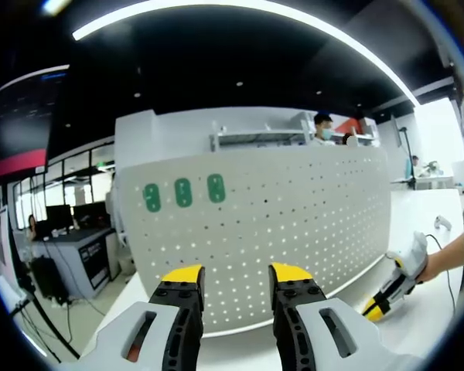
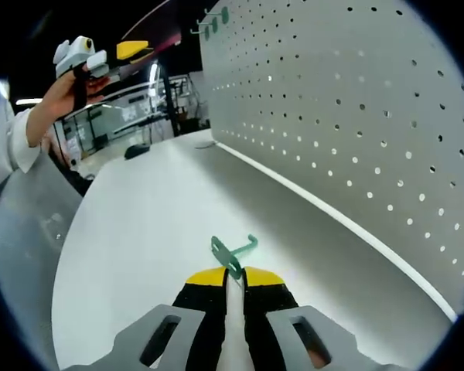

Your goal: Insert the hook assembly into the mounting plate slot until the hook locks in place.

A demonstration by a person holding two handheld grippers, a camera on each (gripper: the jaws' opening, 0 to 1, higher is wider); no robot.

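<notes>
A green hook (image 2: 233,253) is clamped in the right gripper (image 2: 233,277) above the table (image 2: 139,224); the left gripper (image 1: 236,274) is held released before the pegboard (image 1: 294,224).

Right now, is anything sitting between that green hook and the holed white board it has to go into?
Nothing visible does. The green hook lies at the right gripper tips, with bare table up to the pegboard.

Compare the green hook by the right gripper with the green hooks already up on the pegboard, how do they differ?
The loose hook lies on the white table at the right gripper's closed tips; the three mounted hooks hang in a row on the pegboard. The loose hook shows its bent arm from the side; the mounted hooks show flat oval plates face-on. All are green.
</notes>
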